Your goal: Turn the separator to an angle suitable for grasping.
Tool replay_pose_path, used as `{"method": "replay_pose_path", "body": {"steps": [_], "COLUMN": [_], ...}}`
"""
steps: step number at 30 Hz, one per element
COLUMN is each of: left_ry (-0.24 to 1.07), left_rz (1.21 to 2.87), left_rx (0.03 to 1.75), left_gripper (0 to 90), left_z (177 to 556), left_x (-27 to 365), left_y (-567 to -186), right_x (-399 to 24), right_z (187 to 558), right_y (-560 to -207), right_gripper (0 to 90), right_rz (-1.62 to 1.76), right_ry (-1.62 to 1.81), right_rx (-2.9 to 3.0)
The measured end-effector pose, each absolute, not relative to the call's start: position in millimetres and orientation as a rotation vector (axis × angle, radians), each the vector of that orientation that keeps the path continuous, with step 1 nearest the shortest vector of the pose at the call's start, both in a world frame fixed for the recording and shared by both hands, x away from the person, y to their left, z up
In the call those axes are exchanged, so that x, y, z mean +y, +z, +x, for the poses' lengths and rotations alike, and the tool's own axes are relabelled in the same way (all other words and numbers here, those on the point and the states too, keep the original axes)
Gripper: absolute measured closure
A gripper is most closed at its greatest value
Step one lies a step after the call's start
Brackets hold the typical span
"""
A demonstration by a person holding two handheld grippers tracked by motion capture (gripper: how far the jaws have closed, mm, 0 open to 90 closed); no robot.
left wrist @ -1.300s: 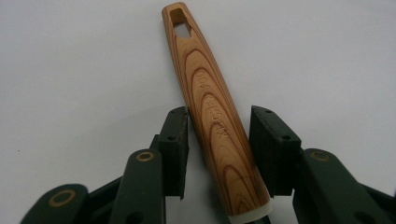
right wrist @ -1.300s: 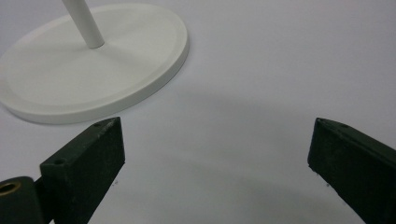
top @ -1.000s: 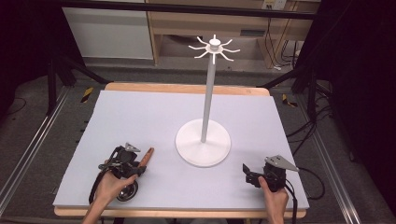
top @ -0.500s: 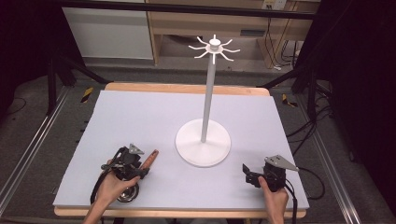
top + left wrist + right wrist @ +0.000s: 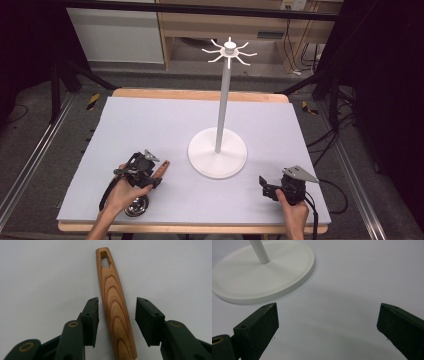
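Two grippers sit near the front edge of the pale grey worktop (image 5: 150, 120). The left gripper (image 5: 117, 315) has its black jaws parted narrowly around a wooden handle (image 5: 113, 305), one on each side and neither quite touching; this looks like the line-up for a grasp along the handle's length. That handle is smooth, tapered, with bold curved grain and a slot cut through its far end, probably for hanging. In the high view a small shiny metal bowl (image 5: 136, 206) lies by the left hand near the front-left corner, likely the utensil's other end. The right gripper (image 5: 327, 322) hovers wide apart over bare worktop near the front-right corner, holding nothing. A white hook stand (image 5: 218, 150), round flat base and slim pole topped by radiating hooks, stands at mid-worktop.
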State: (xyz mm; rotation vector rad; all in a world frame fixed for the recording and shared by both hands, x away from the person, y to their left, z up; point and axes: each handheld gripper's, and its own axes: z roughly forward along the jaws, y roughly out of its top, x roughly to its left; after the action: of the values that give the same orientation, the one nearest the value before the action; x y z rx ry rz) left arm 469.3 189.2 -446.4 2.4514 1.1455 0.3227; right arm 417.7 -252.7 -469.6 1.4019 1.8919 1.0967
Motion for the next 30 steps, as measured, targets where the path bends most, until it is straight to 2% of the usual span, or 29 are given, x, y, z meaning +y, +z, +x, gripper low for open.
{"method": "replay_pose_path", "body": {"steps": [14,30], "left_ry": [0.276,0.238], "left_rz": [2.509,2.521], "left_rx": [1.169,1.224], "left_gripper": [60.7,61.9], "left_z": [478.7,483.2], "left_x": [184.1,181.6], "left_y": [-450.4,-449.1], "right_x": [-253.4,-252.3], "right_z": [418.2,418.6], "right_y": [-469.4,-470.1], "right_gripper": [4.4,4.3], "right_rz": [1.395,1.397], "right_ry": [1.094,1.092], "right_rx": [1.896,1.912]}}
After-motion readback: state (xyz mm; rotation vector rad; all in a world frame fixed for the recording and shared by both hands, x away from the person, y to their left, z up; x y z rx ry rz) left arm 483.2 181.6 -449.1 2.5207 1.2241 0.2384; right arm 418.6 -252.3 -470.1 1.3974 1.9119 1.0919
